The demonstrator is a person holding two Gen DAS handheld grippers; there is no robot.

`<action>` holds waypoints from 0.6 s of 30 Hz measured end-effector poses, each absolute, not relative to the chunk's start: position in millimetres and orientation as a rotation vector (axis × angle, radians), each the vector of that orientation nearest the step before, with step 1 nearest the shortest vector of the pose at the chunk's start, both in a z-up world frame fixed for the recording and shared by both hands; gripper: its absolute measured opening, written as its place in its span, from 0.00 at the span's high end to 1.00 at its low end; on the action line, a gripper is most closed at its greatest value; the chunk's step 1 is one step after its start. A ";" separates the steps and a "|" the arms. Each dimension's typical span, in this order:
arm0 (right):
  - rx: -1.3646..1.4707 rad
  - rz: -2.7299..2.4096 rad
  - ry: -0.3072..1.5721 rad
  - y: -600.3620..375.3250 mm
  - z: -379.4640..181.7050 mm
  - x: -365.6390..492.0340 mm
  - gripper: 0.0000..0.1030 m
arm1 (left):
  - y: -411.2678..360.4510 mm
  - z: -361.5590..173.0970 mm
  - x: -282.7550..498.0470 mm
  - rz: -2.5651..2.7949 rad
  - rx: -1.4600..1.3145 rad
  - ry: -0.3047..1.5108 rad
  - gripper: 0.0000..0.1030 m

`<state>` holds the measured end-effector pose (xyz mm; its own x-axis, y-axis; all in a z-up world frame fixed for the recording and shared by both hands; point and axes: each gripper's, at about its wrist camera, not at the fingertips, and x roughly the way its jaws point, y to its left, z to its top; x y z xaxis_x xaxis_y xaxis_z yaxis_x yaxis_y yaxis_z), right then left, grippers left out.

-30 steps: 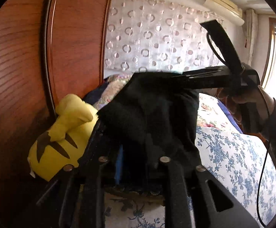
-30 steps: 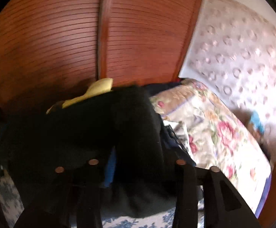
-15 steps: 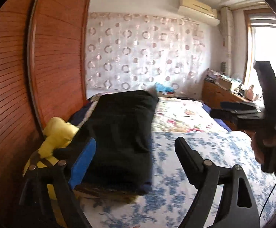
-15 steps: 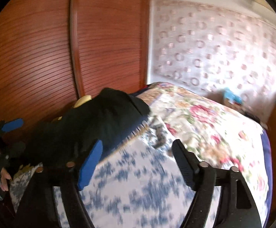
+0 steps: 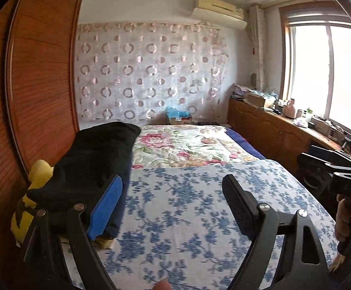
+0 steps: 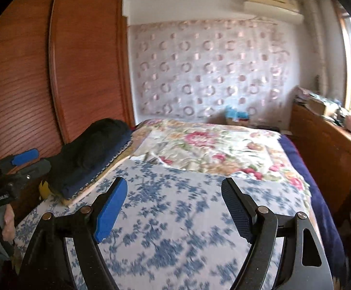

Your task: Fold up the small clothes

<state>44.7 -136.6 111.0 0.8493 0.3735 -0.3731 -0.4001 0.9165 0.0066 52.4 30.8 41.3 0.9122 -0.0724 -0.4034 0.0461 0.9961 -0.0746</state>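
Note:
A folded black garment (image 5: 95, 159) lies on top of a pile of folded clothes at the left edge of the bed, against the wooden wardrobe; the right wrist view shows the same black garment (image 6: 95, 145) from farther off. My left gripper (image 5: 173, 193) is open just right of the pile, nothing between its fingers. My right gripper (image 6: 175, 193) is open over the blue-flowered sheet, empty too. The right gripper (image 5: 330, 169) also shows at the right edge of the left view, and the left gripper (image 6: 23, 164) at the left edge of the right view.
A yellow plush toy (image 5: 37, 176) sits wedged between the pile and the wardrobe (image 5: 30, 84). The bed carries a blue-flowered sheet (image 5: 199, 205) in front and a rose-patterned quilt (image 5: 182, 145) behind. A cluttered wooden sideboard (image 5: 272, 125) runs under the window on the right.
Both grippers let go of the black garment, which now lies on the pile. Both opened and drew back, the right one swinging far out to the right over the sheet.

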 end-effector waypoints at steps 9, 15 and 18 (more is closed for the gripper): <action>-0.039 0.340 0.345 -121.8 85.1 -3.5 0.21 | 14.2 48.8 46.1 -0.065 -0.048 0.415 0.17; -0.022 0.331 0.345 -116.1 78.6 -7.7 0.21 | 16.7 49.4 45.5 -0.052 -0.054 0.418 0.17; -0.015 0.325 0.343 -115.8 76.8 -11.0 0.21 | 18.0 49.6 44.1 -0.048 -0.055 0.416 0.17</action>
